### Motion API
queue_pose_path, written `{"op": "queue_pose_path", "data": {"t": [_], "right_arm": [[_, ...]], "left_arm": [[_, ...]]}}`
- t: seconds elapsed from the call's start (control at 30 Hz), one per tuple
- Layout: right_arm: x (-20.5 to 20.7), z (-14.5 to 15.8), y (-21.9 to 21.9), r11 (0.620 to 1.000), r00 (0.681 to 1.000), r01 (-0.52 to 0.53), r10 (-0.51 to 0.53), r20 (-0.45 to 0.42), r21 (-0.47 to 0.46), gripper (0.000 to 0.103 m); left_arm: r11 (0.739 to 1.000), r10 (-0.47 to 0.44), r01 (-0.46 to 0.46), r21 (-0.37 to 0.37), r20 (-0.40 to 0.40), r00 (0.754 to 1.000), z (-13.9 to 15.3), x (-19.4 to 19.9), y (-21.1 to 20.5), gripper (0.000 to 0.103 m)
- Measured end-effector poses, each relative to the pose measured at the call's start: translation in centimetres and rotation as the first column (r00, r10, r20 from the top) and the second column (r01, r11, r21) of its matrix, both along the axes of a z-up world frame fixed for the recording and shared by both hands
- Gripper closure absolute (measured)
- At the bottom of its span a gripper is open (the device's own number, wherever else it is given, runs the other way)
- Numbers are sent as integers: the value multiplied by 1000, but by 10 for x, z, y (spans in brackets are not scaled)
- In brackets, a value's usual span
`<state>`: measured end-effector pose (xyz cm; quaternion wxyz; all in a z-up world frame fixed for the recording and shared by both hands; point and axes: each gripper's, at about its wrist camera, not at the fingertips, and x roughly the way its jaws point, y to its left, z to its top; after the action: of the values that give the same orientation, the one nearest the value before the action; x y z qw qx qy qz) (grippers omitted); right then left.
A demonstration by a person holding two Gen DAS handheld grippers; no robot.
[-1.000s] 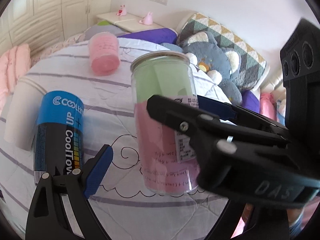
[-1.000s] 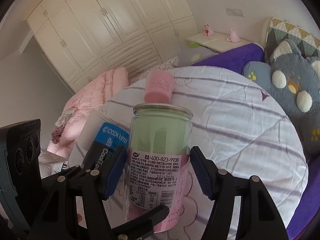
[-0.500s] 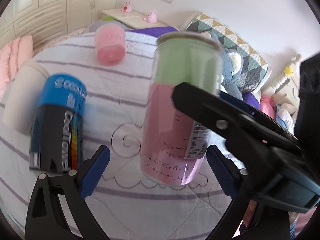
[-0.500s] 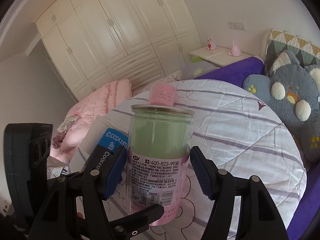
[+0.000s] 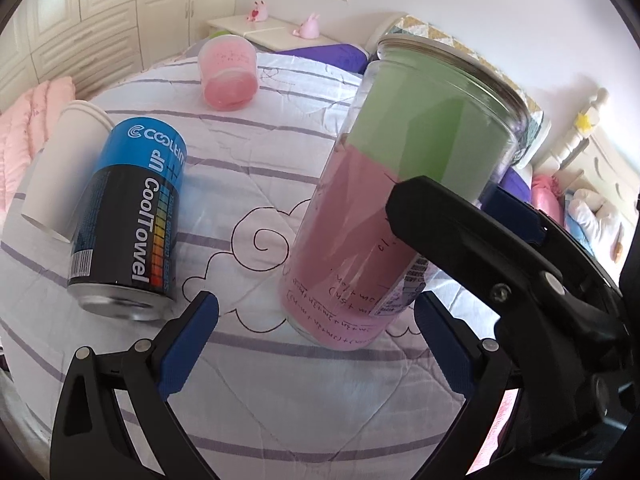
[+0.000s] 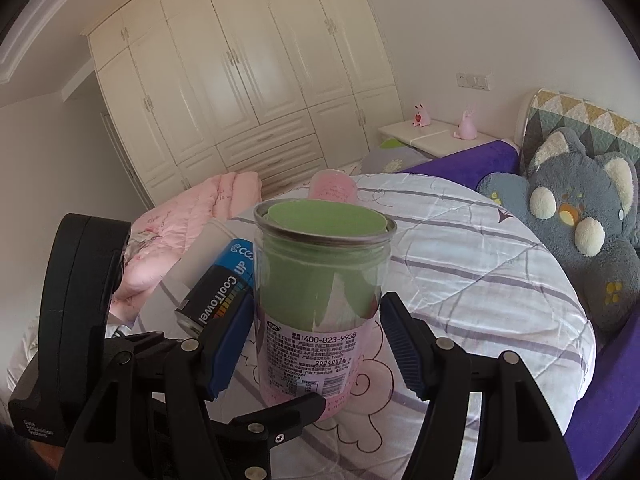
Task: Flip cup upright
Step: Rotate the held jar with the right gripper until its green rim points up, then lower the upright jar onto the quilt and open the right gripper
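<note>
Cup, clear plastic with pink-and-green lining point(image 6: 320, 296), now stands upright on the striped quilt beside the blue can point(image 5: 132, 216); right tool point(image 6: 316, 344) has opened around it, left tool point(image 5: 316, 344) open, empty—flip looks done.

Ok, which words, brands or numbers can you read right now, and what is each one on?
"CoolTowel": side of the blue-and-black can lying on the bed.
"COOLTIM", end cut off: the can's blue band.
"UP": also on that blue band.
"400-823-9938": white label of the clear jar.
"20240826": same label, uncertain; the other print is too small.
Handwriting on the jar's pink paper: unreadable.
Small white print on the left claw's housing: too blurred.
</note>
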<state>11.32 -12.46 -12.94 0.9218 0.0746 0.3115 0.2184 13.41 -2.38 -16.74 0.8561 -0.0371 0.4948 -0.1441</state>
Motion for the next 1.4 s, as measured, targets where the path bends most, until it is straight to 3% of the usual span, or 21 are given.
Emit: {"op": "queue_pose_path", "data": {"t": [0.23, 0.73, 1.0, 1.4], "right_arm": [[-14, 0, 3, 1000, 1000, 7, -7, 27, -6, 36], [-21, 6, 7, 1000, 1000, 3, -3, 30, -7, 36], [-31, 4, 12, 1000, 1000, -14, 14, 12, -9, 36], [-55, 22, 18, 999, 1000, -28, 28, 11, -29, 24]], "left_arm": [[999, 9, -12, 53, 59, 998, 4, -11, 0, 3], [1000, 19, -20, 12, 63, 998, 12, -23, 12, 3], [999, 13, -15, 31, 73, 997, 15, -39, 13, 3], [998, 6, -14, 57, 139, 990, 40, -64, 8, 3]]}}
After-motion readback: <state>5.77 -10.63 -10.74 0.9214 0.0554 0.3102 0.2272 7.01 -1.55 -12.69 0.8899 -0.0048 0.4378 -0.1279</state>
